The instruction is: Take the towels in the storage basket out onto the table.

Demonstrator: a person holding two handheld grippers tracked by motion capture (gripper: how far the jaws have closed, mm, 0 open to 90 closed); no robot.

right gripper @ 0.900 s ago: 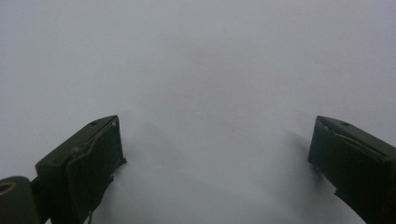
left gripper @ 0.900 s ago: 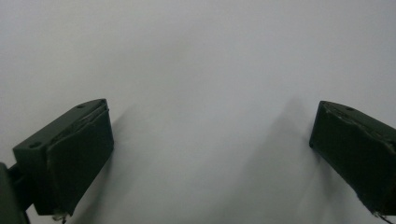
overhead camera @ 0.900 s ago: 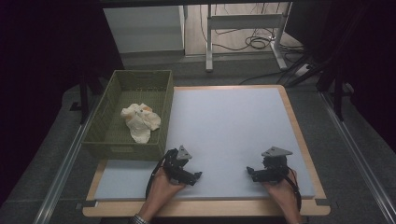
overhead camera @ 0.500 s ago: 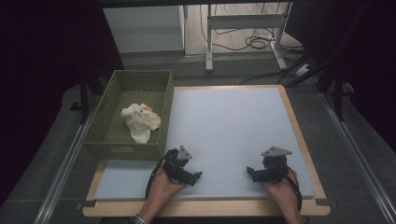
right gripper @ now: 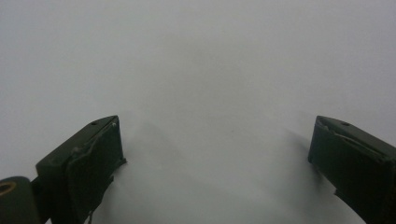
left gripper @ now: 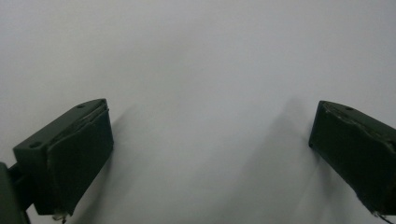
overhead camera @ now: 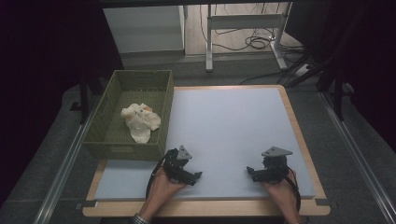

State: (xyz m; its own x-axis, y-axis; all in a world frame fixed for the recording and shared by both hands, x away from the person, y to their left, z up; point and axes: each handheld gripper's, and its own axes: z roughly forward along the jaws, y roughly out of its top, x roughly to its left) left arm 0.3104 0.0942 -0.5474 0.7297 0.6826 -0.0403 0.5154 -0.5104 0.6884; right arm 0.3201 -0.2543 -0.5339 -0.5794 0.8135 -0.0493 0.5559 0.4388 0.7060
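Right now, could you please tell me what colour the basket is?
The basket is olive green, clearest in the high view.

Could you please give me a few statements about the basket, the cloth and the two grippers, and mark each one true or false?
1. The white cloth lies inside the green basket. True.
2. The left gripper holds the cloth. False: its fingers stand wide apart with nothing between them.
3. The basket sits at the left edge of the white table top. True.
4. The right gripper is shut. False: it is open over bare table top.
5. Both grippers hover inside the basket. False: both are near the table's front edge.
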